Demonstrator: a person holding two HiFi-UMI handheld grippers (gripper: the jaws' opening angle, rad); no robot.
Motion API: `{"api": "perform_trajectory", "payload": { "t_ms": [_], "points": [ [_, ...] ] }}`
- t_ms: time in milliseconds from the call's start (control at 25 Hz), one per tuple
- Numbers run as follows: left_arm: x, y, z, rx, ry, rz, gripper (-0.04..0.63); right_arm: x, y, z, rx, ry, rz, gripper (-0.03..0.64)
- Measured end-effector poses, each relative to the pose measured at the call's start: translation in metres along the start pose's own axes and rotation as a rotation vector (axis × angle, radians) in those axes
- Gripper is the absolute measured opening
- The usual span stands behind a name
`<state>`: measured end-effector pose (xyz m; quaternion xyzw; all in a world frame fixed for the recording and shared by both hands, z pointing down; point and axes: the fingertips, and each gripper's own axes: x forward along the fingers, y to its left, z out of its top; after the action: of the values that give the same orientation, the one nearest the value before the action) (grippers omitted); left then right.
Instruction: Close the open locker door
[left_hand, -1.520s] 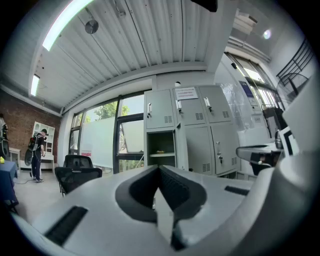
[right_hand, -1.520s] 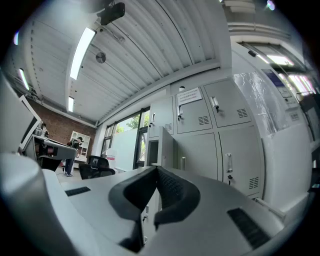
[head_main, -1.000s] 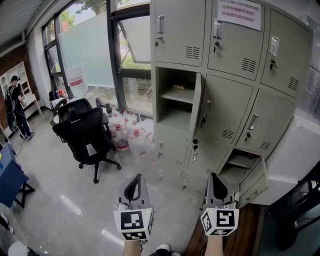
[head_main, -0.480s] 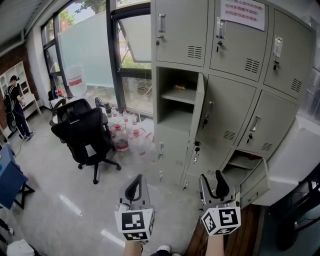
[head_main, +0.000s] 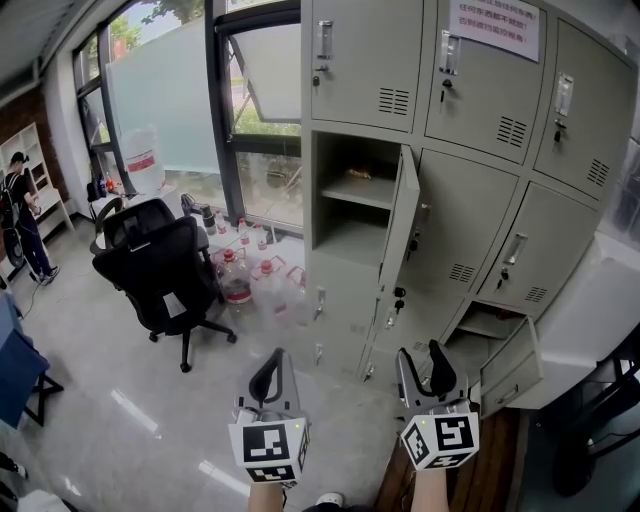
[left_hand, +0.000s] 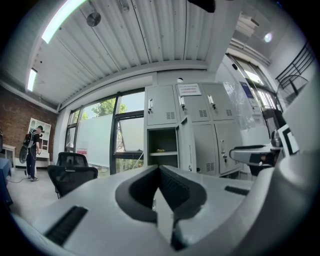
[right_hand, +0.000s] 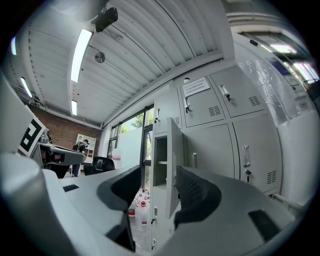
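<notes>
The grey locker bank (head_main: 470, 190) faces me. One middle-row door (head_main: 400, 215) stands swung out edge-on beside its open compartment (head_main: 350, 200), which has a shelf. My left gripper (head_main: 268, 375) is shut and empty, low in the head view and well short of the lockers. My right gripper (head_main: 420, 368) is open; its jaws have just opened and nothing is between them. In the right gripper view the open door (right_hand: 174, 165) shows in the gap of the right gripper (right_hand: 159, 175). In the left gripper view the left gripper (left_hand: 159, 170) points at the open compartment (left_hand: 162, 147).
A second door (head_main: 510, 365) hangs open at the bottom right of the lockers. A black office chair (head_main: 160, 265) and several water bottles (head_main: 250, 275) stand on the floor by the window. A person (head_main: 20, 215) stands far left. A white counter (head_main: 600, 300) is on the right.
The right gripper's jaws went from shut to open. Both grippers and the view have moved a little closer to the lockers.
</notes>
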<state>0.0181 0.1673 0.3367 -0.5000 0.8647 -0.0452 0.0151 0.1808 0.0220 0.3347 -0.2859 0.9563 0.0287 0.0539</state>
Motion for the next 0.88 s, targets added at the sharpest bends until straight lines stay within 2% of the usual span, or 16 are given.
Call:
{"api": "perform_trajectory", "payload": {
  "t_ms": [440,880],
  "points": [
    [0.023,-0.003,-0.009,-0.005,0.020,-0.055,-0.002,0.016,0.006,-0.009,0.000,0.023,-0.026,0.215],
    [0.073,0.006,-0.013,-0.020,0.026,0.000,-0.003,0.067,-0.025,-0.016,0.012,0.022,0.008,0.213]
  ]
}}
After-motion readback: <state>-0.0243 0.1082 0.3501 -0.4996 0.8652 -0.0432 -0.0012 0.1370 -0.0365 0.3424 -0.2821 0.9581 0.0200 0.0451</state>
